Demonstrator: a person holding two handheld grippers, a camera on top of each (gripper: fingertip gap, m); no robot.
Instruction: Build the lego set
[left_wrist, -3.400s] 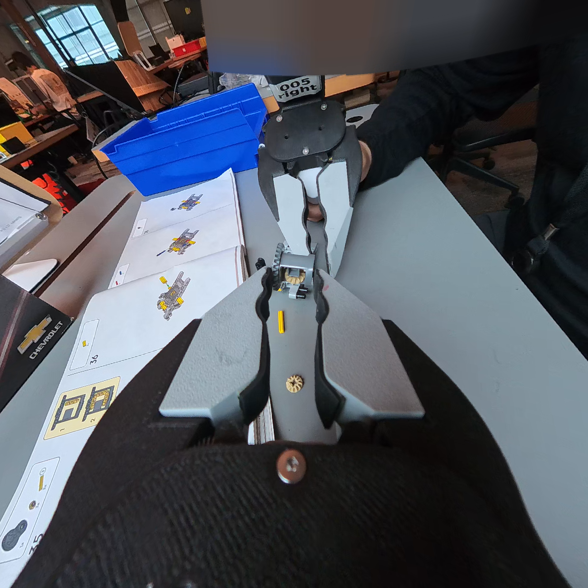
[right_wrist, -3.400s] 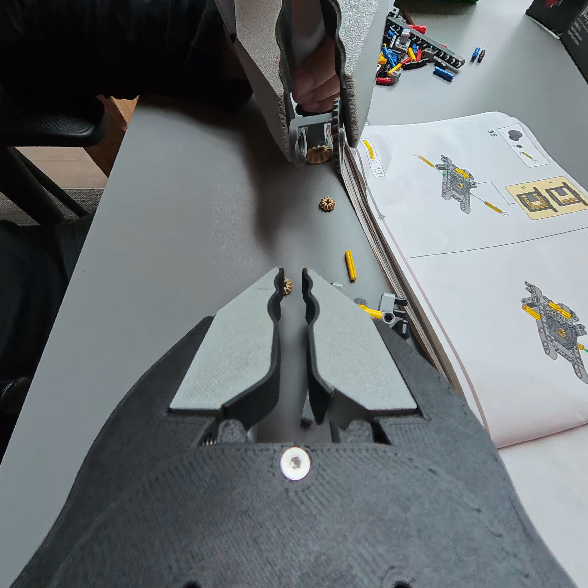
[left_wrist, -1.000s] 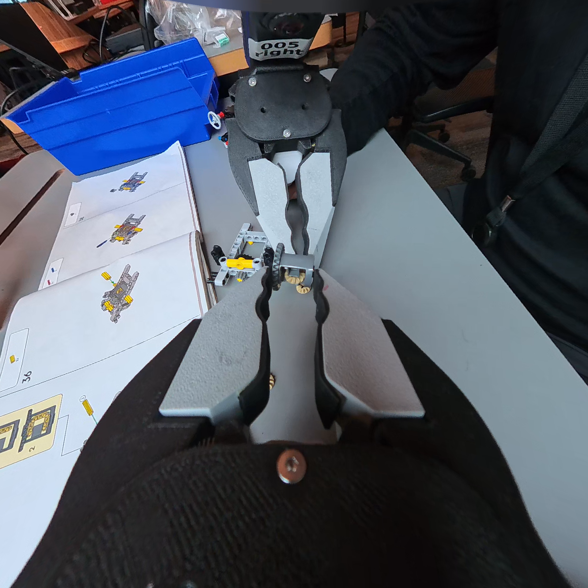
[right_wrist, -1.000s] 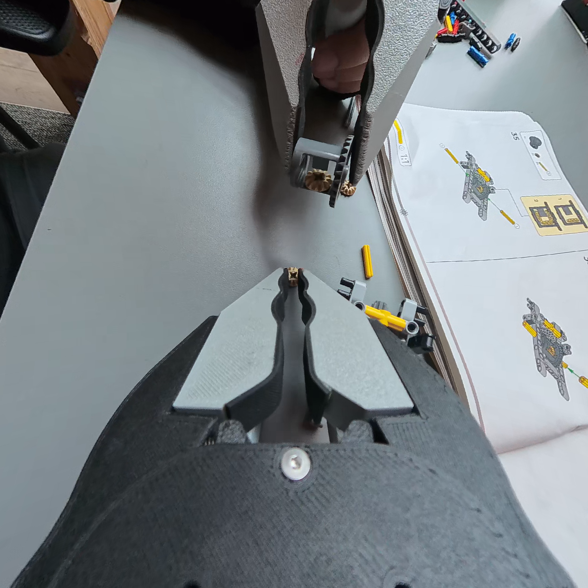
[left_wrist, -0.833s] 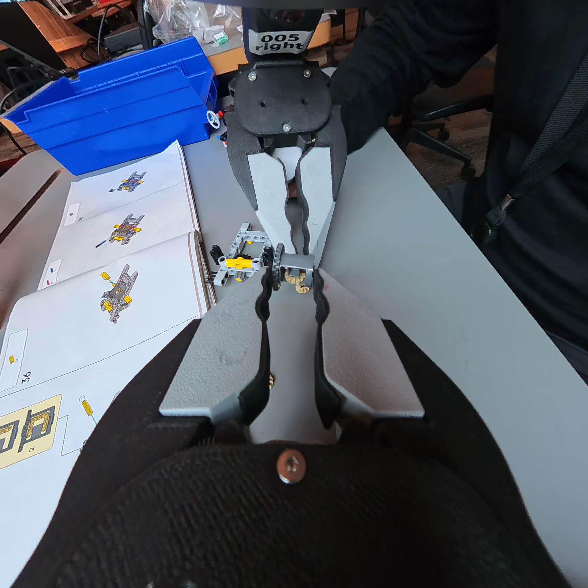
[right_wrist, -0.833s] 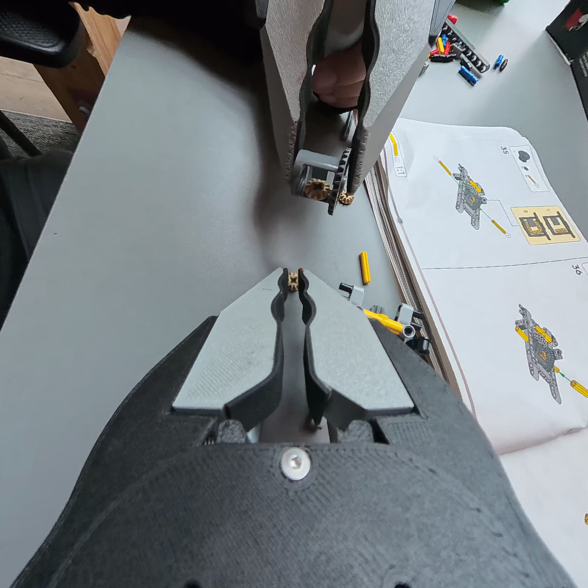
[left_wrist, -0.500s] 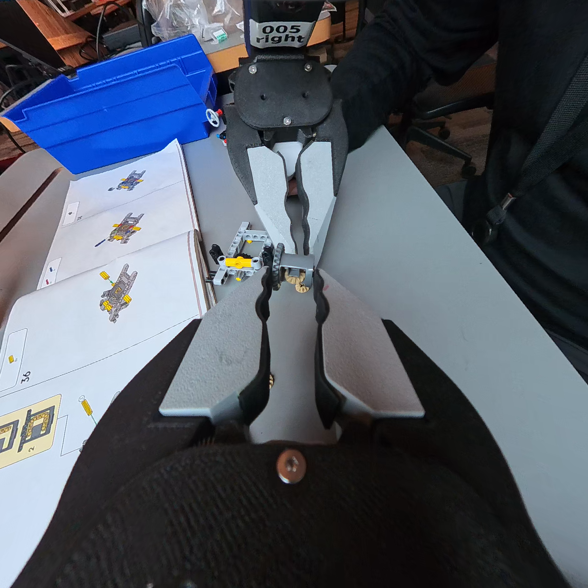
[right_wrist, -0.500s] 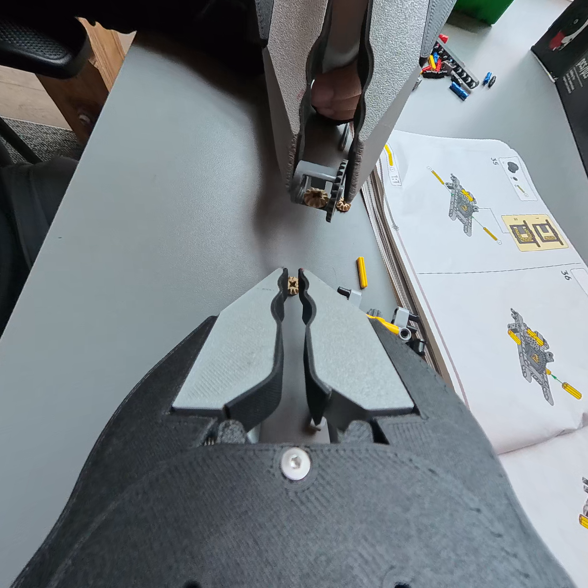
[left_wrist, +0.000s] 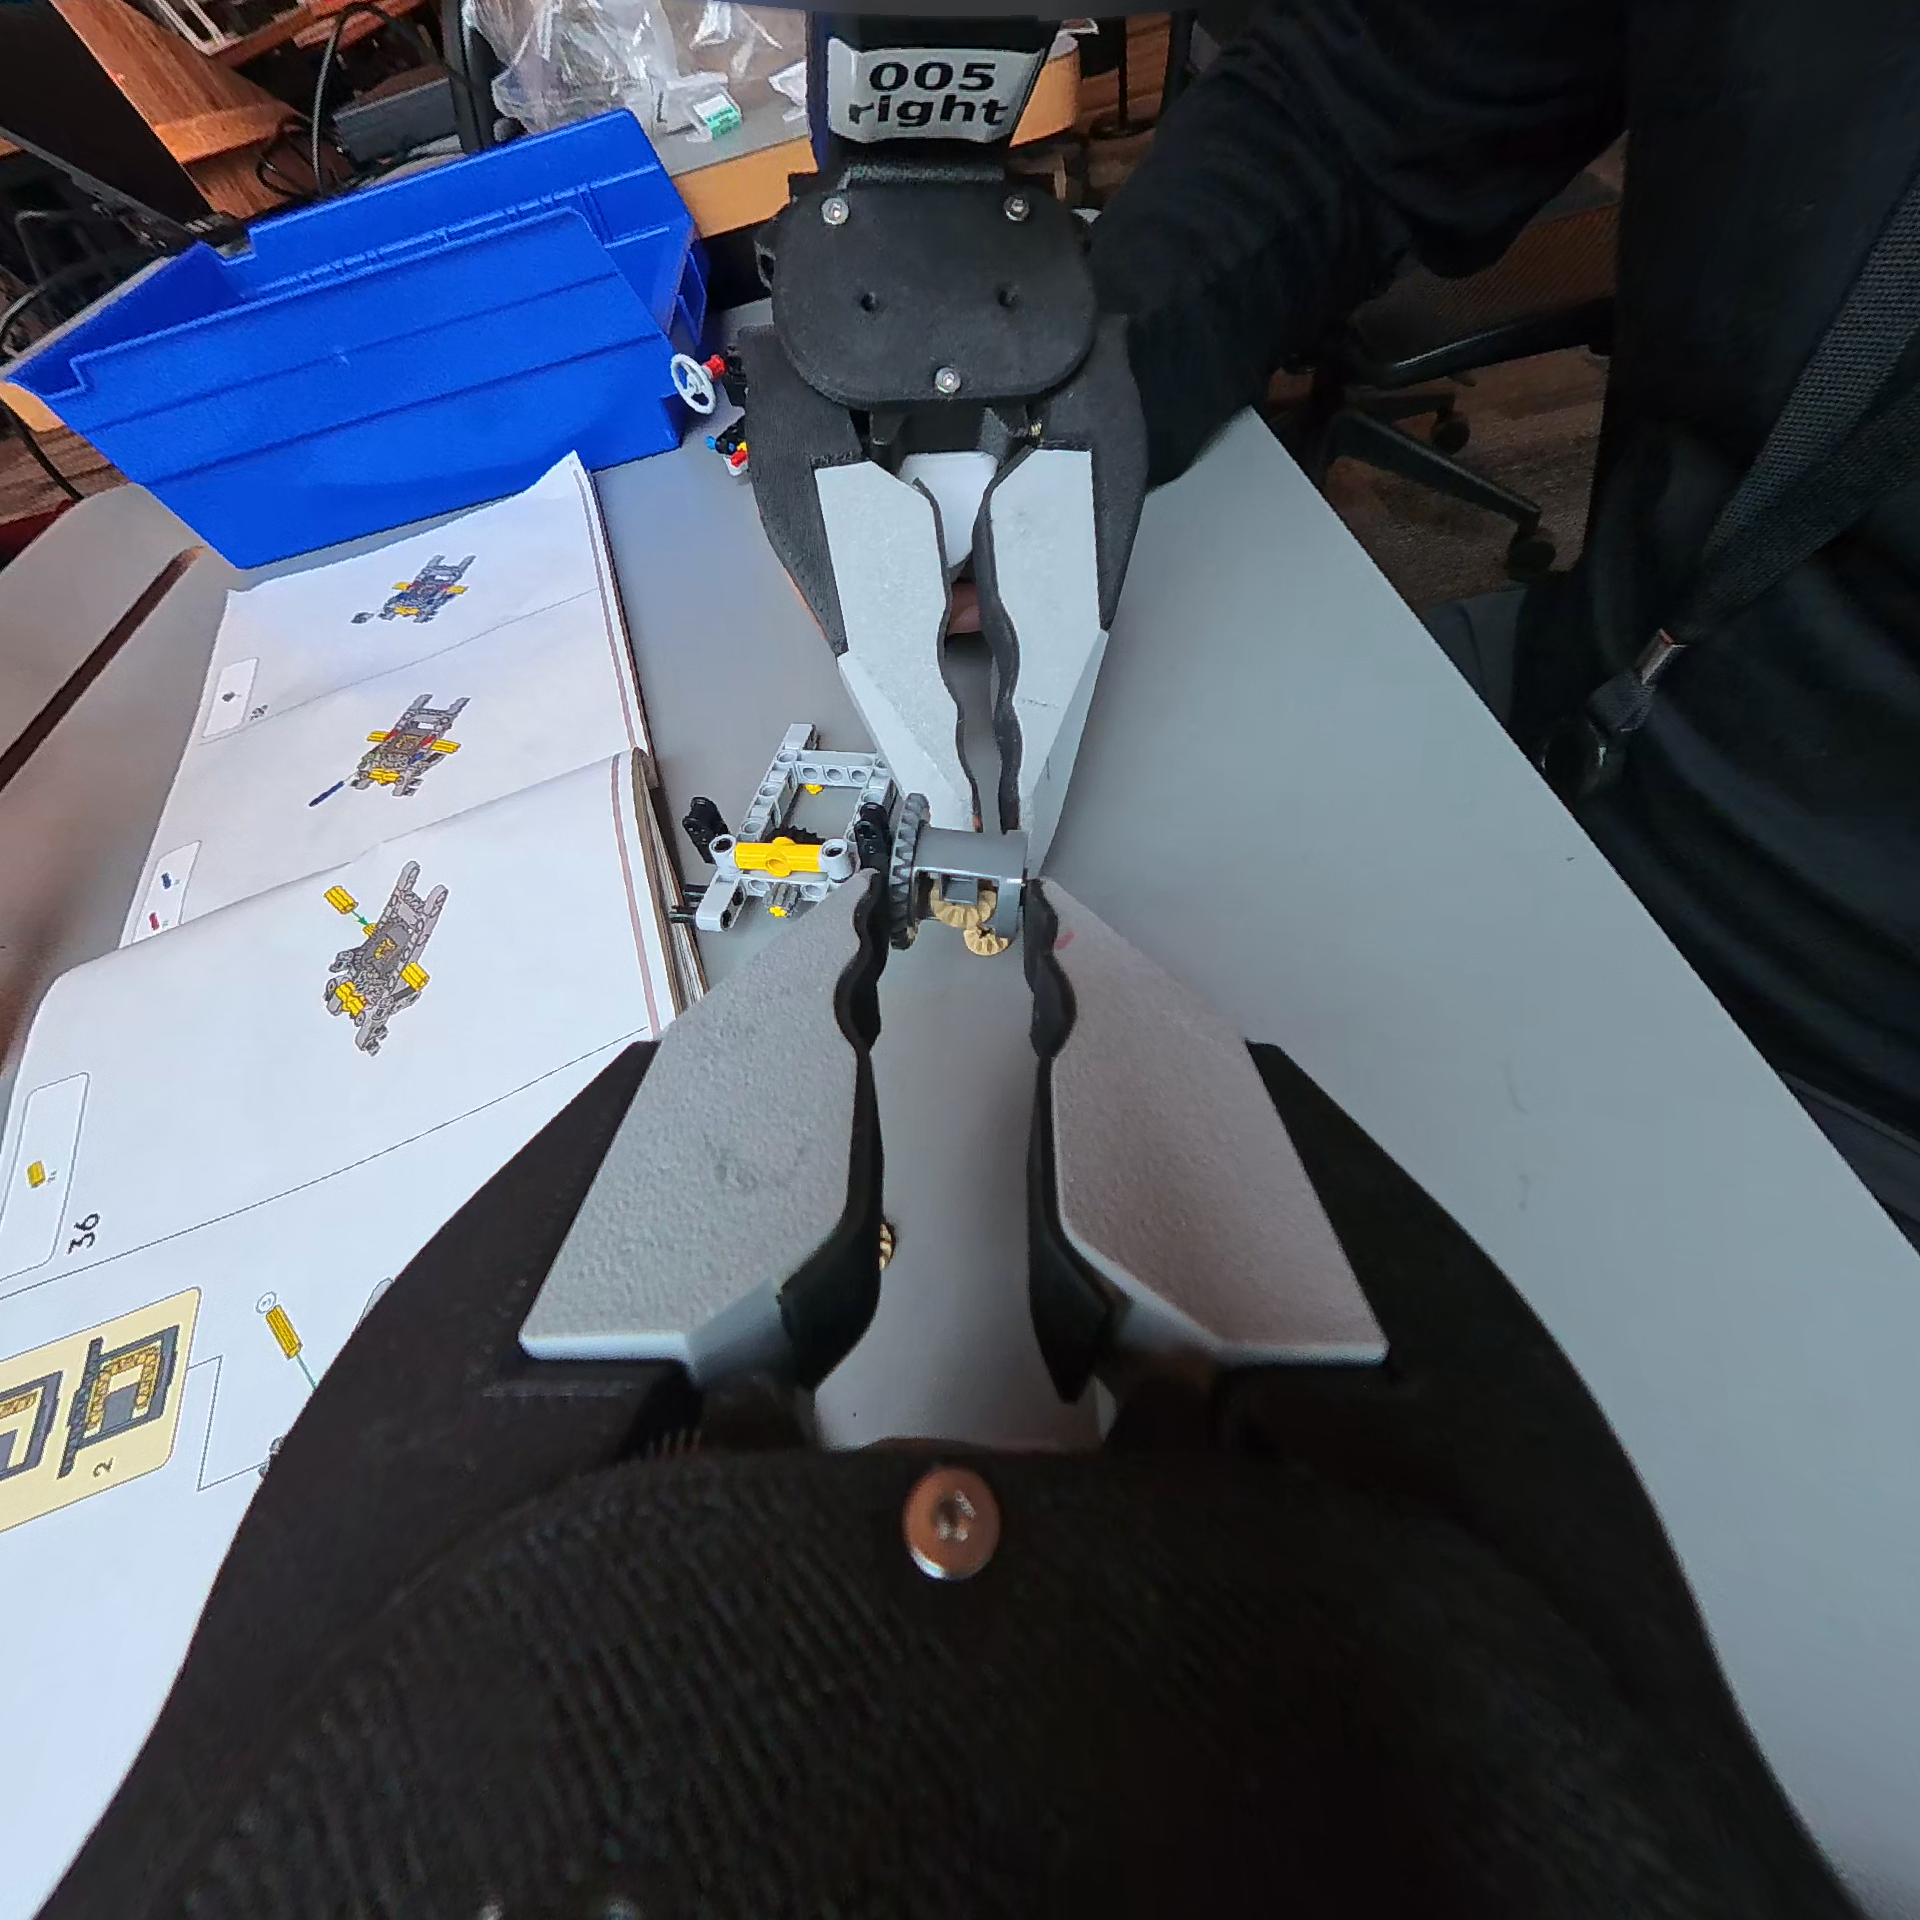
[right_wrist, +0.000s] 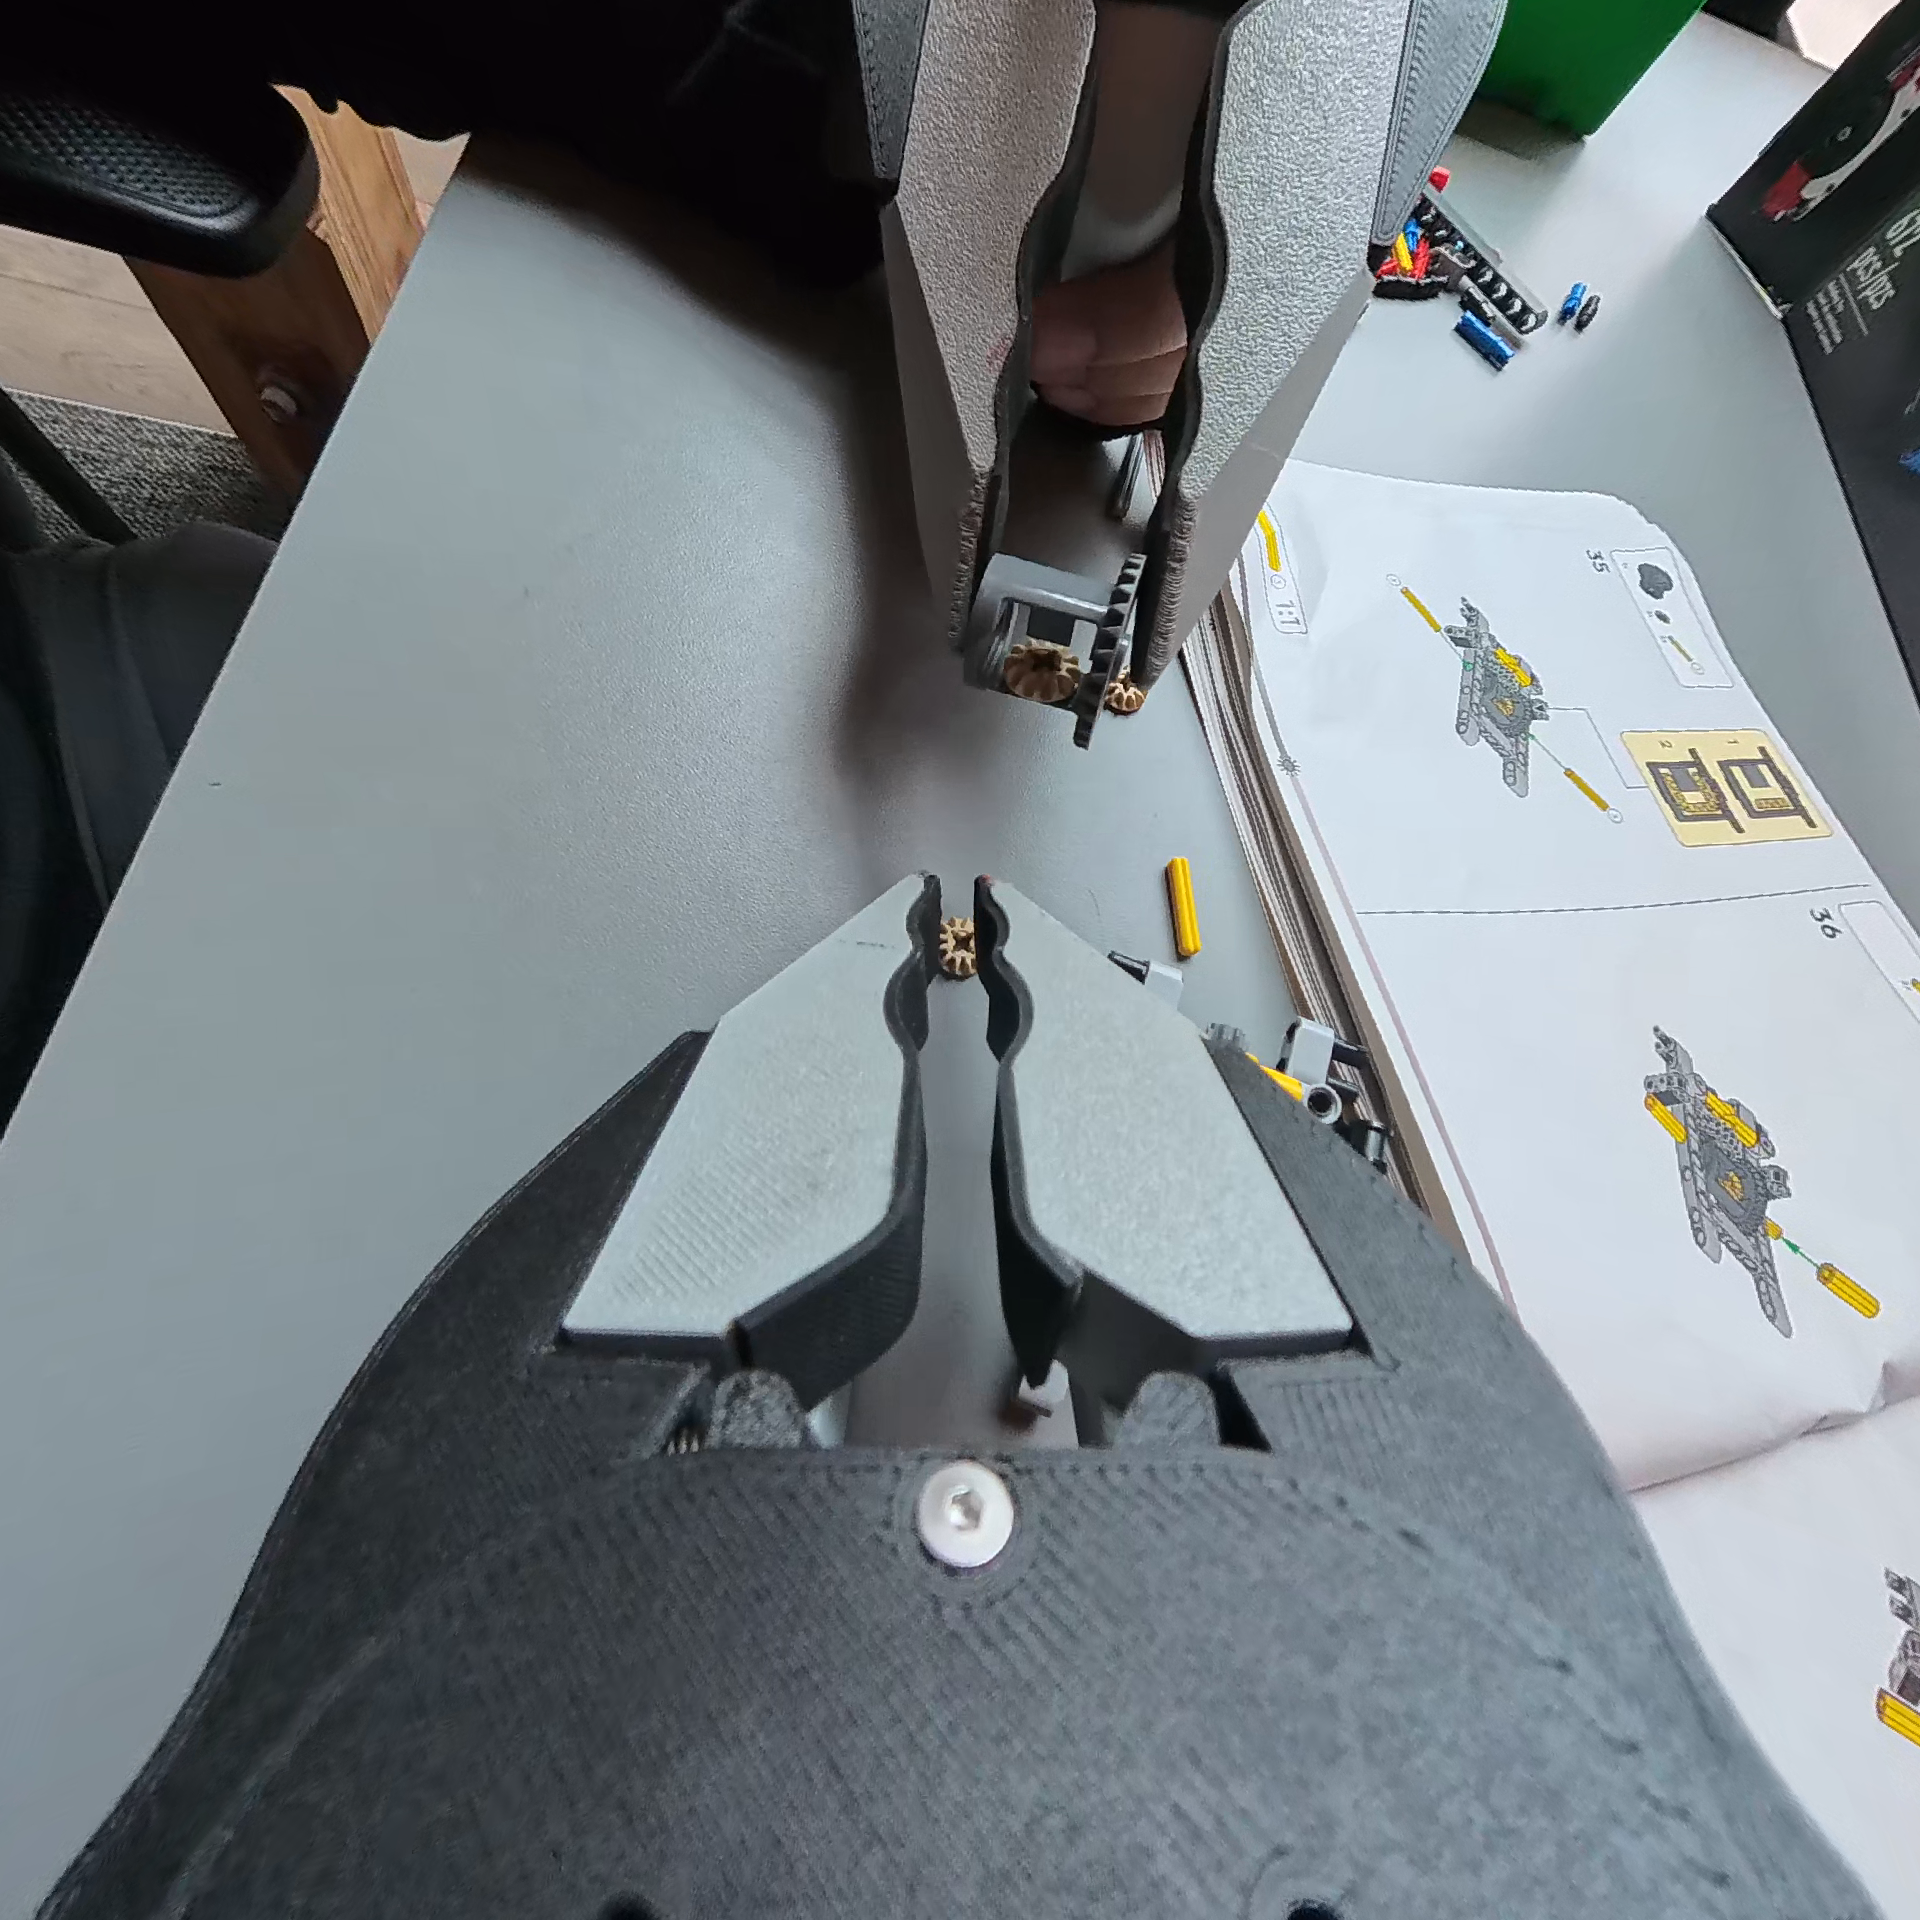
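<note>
Two sub-builds exist: the left gripper (left_wrist: 951, 914) clamps a grey gear housing (left_wrist: 961, 883); the right gripper (right_wrist: 956, 925) pinches a tan gear (right_wrist: 955, 945), seemingly uninstalled. Frame (left_wrist: 795, 826) waits on the table; most remains.

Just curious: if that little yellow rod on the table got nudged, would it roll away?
Probably. The yellow rod looks round and lies loose on the smooth table. It seems small and light, so a sideways nudge would likely roll it.
</note>
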